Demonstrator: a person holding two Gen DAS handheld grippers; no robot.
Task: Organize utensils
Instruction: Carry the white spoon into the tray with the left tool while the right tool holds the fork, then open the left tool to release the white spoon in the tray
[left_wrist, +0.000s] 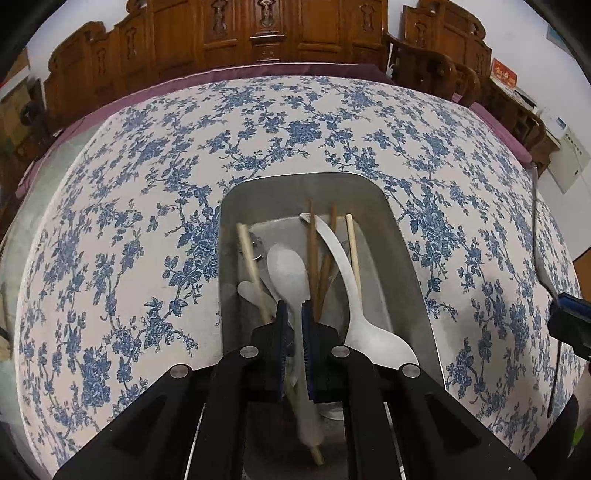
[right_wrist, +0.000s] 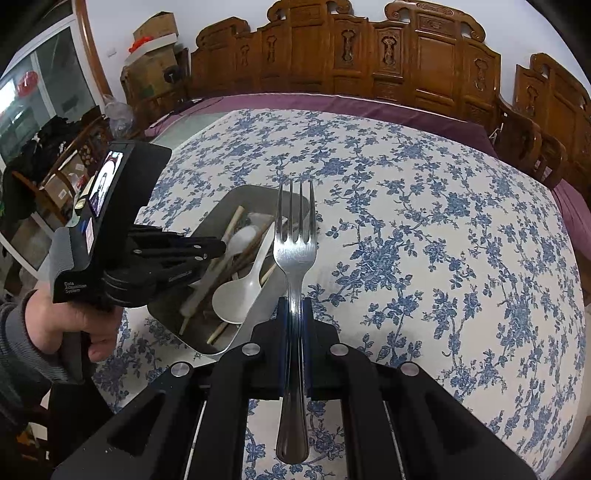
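The left gripper's (left_wrist: 294, 314) blue-padded fingers (left_wrist: 307, 321) are pinched nearly together on the handle of a white plastic spoon (left_wrist: 290, 273). The spoon's bowl points away from the camera and hangs over the inside of a metal tray (left_wrist: 400, 236). Its handle runs back between the pads and out below them.

The tray sits on a table covered with a blue-flowered cloth (left_wrist: 147, 206). Inside it lie several wooden chopsticks (left_wrist: 251, 266), some pale and some darker brown, leaning lengthwise against the far wall. A second white spoon (left_wrist: 369, 332) lies along the tray's right side with its bowl at the near end. A third white piece shows partly under the chopsticks at the left; its shape is not clear.

The right gripper's (right_wrist: 294, 308) fingers are closed tight on the neck of a steel fork (right_wrist: 295, 254). The fork stands with its tines pointing away from the camera and its handle passing back between the pads. It is held above the cloth, just beside the tray's near right corner, and its tines overlap the tray's edge in the right wrist view.

In that same view, a person's hand (right_wrist: 70, 325) in a grey sleeve grips the left tool's handle, and the tool's tip reaches down into the tray. Carved wooden chairs (right_wrist: 406, 55) stand behind the table.
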